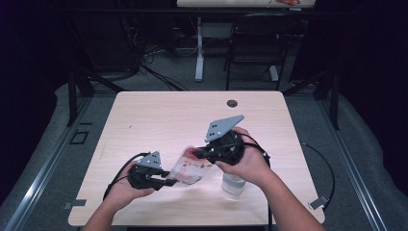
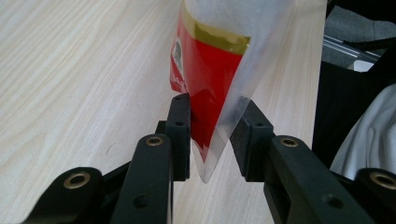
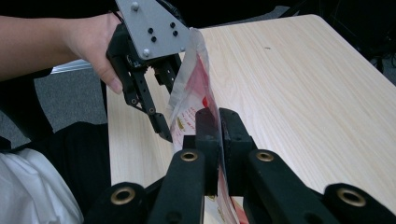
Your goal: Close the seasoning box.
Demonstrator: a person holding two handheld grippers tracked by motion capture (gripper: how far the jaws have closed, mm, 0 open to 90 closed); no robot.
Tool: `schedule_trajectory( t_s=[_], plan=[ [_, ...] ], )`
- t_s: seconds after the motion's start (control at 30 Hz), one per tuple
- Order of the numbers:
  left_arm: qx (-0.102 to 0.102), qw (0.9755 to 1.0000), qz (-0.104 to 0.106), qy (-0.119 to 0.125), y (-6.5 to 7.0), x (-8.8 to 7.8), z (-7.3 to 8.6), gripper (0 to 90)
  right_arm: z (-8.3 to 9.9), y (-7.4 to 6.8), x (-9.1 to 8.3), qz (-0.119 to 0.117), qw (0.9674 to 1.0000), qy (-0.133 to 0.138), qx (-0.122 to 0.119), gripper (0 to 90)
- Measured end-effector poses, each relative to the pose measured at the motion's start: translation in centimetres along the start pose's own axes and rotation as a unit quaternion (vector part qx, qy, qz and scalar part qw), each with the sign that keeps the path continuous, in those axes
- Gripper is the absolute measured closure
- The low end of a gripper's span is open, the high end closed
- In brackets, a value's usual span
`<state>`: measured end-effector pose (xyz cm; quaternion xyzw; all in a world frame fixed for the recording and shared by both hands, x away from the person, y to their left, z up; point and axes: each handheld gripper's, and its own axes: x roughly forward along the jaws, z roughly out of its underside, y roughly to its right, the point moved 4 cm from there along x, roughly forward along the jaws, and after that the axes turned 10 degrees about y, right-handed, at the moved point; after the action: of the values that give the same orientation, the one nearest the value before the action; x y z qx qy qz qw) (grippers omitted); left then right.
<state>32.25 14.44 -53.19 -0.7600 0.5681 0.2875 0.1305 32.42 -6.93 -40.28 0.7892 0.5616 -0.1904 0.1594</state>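
Jaws of our right gripper [image 3: 219, 122] are clamping the clear plastic bag [image 1: 191, 166]; our left gripper's [image 2: 212, 133] jaws are bracketing its corner, slightly apart, above the counter [image 1: 163, 115].

At lower centre of the tabletop [image 1: 159, 115], a pouch [image 1: 192, 166] hangs between both hand-held grippers (left [image 1: 166, 182], right [image 1: 198, 153]); a jar [image 1: 233, 184] lies lower right.

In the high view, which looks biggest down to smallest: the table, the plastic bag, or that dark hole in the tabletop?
1. Table
2. Plastic bag
3. Dark hole, set farther from the camera, yet plainly smallest.
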Motion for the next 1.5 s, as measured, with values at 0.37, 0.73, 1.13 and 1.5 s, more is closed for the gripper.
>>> schedule_trajectory(
  t_s=[0.37, 0.73, 1.13, 1.5],
  plan=[
    [-0.009, 0.9999, 0.001, -0.011, -0.1, 0.0, 0.3, 71.5, 2.0, 0.3, -0.2, 0.003, 0.9998, 0.005, 0.021, 87.6],
    [-0.009, 0.9999, -0.005, -0.011, -0.1, -0.8, 0.0, 72.8, 4.0, 0.8, -1.0, 0.011, 0.9985, 0.024, 0.048, 87.6],
    [-0.009, 0.9999, -0.008, -0.011, 0.0, -1.3, -0.3, 73.9, 6.0, 1.2, -1.4, 0.015, 0.9963, 0.043, 0.073, 87.6],
    [-0.016, 0.9997, -0.011, -0.013, 0.0, -1.5, -1.0, 74.7, 7.3, 1.5, -1.8, 0.021, 0.9932, 0.074, 0.088, 88.1]
  ],
)
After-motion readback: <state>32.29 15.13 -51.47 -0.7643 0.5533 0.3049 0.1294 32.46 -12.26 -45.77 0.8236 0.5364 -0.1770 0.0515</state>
